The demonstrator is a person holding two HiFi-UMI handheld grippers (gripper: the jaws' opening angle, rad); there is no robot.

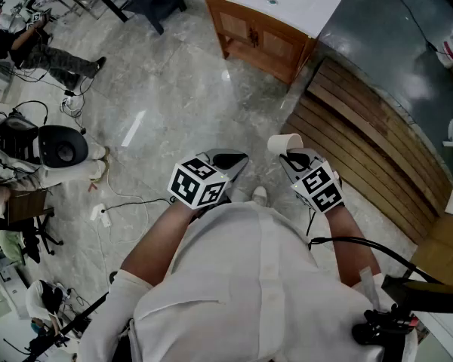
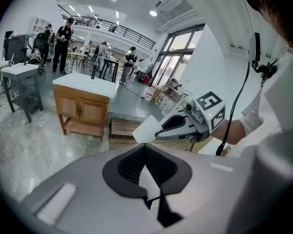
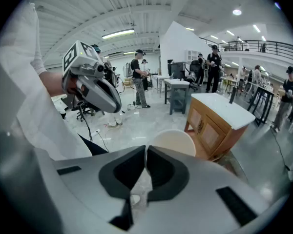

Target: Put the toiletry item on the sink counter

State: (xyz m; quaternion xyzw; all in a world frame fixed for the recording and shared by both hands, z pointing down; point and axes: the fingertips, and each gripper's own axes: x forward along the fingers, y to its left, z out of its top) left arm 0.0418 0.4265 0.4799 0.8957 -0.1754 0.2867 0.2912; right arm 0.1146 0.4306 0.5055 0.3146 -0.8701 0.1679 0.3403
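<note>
**Q:** Going left to right, what are the two grippers up to?

**A:** The left gripper is pinched closed with nothing in it, the dark pads meeting at the tips. It's held level with the other one, just beside it.

**Q:** And the toiletry thing?

**A:** That's a cup, and it's in the right gripper. The jaws are nearly together, nipping its wall, so the cup sticks out just past the tips. It's plain creamy white, smooth and round, with no print I can spot. From the head view you can see its open mouth.

**Q:** Anywhere near where it goes?

**A:** Nope. The sink counter, white top on a wooden cabinet with two doors, stands well ahead of both grippers, well apart from the cup. There are wooden slats on the floor off to the right gripper's side.
</note>
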